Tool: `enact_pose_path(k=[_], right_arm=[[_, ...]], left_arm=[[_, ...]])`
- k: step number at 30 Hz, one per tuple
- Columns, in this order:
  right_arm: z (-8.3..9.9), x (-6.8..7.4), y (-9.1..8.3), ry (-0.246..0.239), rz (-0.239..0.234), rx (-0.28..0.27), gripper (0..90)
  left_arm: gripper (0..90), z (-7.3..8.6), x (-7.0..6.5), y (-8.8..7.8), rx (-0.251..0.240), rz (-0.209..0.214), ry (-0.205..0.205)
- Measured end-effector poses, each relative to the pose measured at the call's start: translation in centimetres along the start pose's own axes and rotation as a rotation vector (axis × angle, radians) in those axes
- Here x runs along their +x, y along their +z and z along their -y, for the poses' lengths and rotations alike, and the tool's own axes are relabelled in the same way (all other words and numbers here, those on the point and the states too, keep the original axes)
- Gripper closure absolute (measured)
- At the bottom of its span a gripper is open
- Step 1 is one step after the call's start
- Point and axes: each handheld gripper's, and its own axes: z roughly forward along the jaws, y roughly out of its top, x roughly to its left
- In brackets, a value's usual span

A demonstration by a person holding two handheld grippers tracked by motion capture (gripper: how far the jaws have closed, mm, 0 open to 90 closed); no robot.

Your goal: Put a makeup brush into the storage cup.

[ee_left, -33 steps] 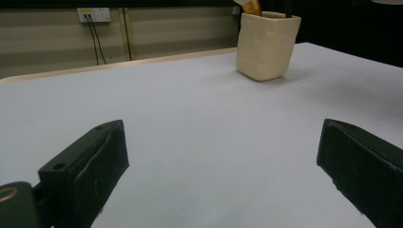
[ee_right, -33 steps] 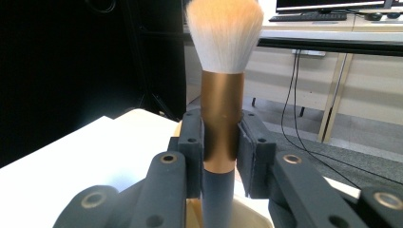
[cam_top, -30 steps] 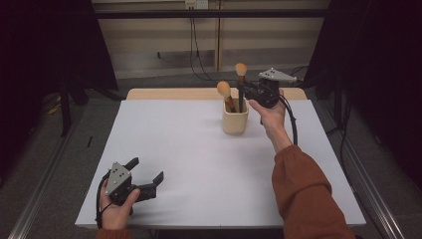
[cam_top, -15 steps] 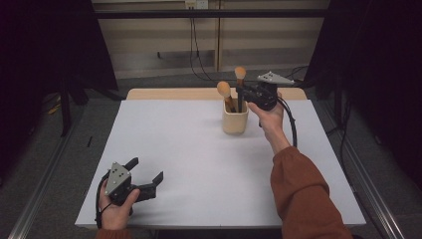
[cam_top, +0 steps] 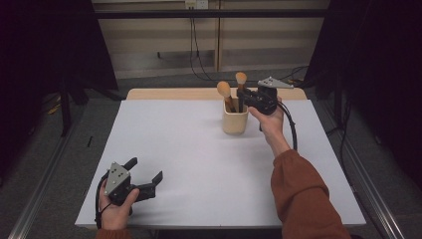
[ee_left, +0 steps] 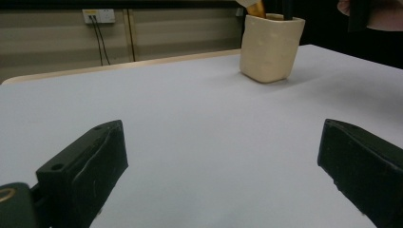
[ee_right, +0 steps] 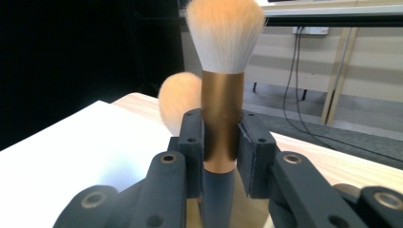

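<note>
A cream cup (cam_top: pixel 235 121) stands on the white table (cam_top: pixel 199 154) toward the back right, with two makeup brushes upright in it. My right gripper (cam_top: pixel 241 94) is shut on the taller brush (ee_right: pixel 222 76), its pads pressing the gold ferrule just below the pale bristles. The second brush (cam_top: pixel 224 91) leans beside it, seen as a blurred tuft (ee_right: pixel 178 102) behind the jaws. My left gripper (cam_top: pixel 145 175) rests at the table's front left, open, with nothing between its jaws; its own view looks across to the cup (ee_left: pixel 270 47).
The white mat lies on a wooden table whose far edge (cam_top: pixel 174 93) shows at the back. A wall socket with cables (ee_left: pixel 99 16) sits behind. Metal rails (cam_top: pixel 370 194) run along both sides of the table.
The right gripper, with the brush in it, has sunk slightly toward the cup. The left gripper has stayed where it was.
</note>
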Motion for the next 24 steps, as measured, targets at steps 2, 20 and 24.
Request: enact_pose_path(k=[2,20,24], right_arm=[[0.2,0.1,0.0,-0.011,0.005,0.011,73.9],[2.4,-0.9,-0.2,0.016,0.025,0.055,73.8],[2.6,-0.8,-0.2,0.014,0.022,0.064,73.7]], left_arm=[[2.6,0.0,0.0,0.0,-0.001,-0.001,0.0],[2.7,0.0,0.0,0.1,0.004,0.003,0.001],[2.7,0.0,-0.1,0.1,0.002,0.004,0.002]])
